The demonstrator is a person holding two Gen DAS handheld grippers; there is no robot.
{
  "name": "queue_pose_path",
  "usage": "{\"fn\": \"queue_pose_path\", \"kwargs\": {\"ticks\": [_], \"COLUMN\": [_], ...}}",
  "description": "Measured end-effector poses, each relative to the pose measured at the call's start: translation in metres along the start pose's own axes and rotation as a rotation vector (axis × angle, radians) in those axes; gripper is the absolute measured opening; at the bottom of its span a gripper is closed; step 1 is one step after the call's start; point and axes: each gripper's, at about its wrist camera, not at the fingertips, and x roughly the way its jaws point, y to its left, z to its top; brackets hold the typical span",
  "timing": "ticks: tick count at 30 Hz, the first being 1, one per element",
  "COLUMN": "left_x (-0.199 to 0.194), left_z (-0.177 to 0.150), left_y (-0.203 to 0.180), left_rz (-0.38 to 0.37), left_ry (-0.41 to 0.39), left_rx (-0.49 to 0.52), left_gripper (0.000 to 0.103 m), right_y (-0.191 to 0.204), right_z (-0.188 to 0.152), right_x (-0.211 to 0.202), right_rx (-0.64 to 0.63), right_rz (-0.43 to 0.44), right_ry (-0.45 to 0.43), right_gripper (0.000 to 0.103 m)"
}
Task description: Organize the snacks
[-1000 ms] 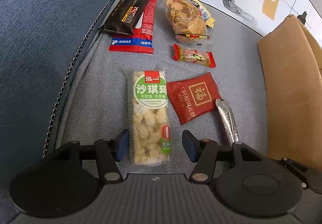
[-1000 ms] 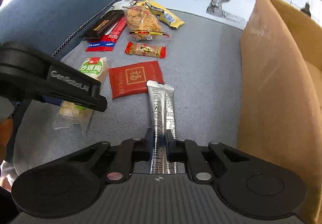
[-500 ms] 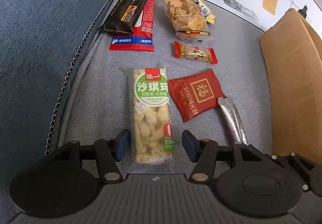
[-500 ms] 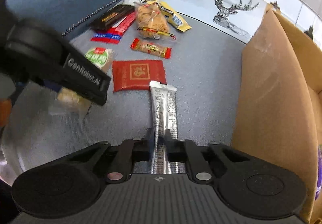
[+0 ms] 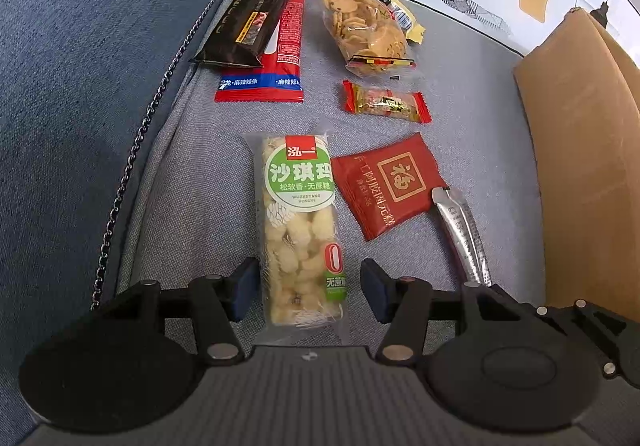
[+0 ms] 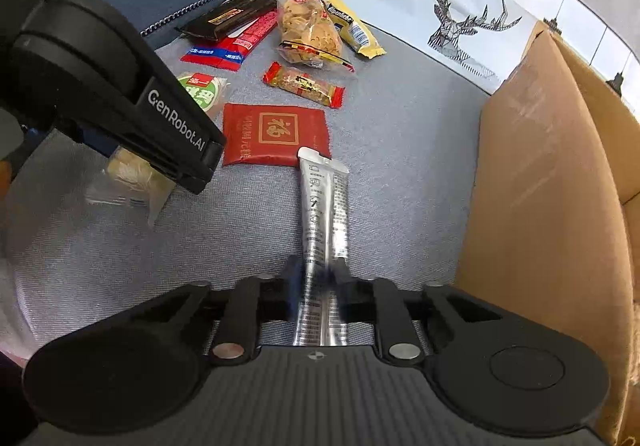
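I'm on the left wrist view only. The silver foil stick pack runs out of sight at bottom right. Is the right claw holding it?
Observer: Yes. The right claw is shut on the near end of the silver foil stick pack.
Operator: How does my left claw look from there?
Observer: The left claw has its body across the middle of the green-labelled clear snack pack. Only the pack's label end and near end show.

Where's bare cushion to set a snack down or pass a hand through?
Free: the grey strip between the red sachet, silver stick and cardboard box, running back to the deer cloth. Also the near cushion left of the stick, in front of the sachima pack. Crowded: the far-left cluster around the cookie bag and black pack.
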Motion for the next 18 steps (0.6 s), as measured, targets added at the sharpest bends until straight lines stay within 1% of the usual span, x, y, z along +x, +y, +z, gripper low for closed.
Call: {"fn": "queue_pose_path", "kwargs": {"ticks": [2,3,10,14,18], "left_x": [0.0,0.0,-0.008,-0.011,-0.017], "left_z": [0.0,0.0,0.001,0.002,0.004], "left_y": [-0.001,-0.001,0.006,0.008,0.009], "left_rz": [0.014,0.02,0.001,-0.007,-0.03], "left_ry": [-0.004,-0.006,-0.038,-0.051,-0.087], "left_rx": [0.01,0.012,-0.025,-0.042,-0.062], "left_gripper": [0.048,0.042,0.04,0.04,0.04], "right_y": [-0.001,-0.002,-0.006,-0.007,-0.013], "right_z": [0.0,0.0,0.001,0.004,0.008], "right_x": [-0.001,-0.002,-0.009,-0.014,-0.025], "right_rx": [0.006,0.007,0.04,0.05,0.094], "right_rz": [0.005,0.007,0.007,-0.001,0.01], "right_ry": [-0.008,-0.011,-0.04,-0.079,-0.15], "right_gripper": [0.011,0.01,0.005,0.004,0.004]}}
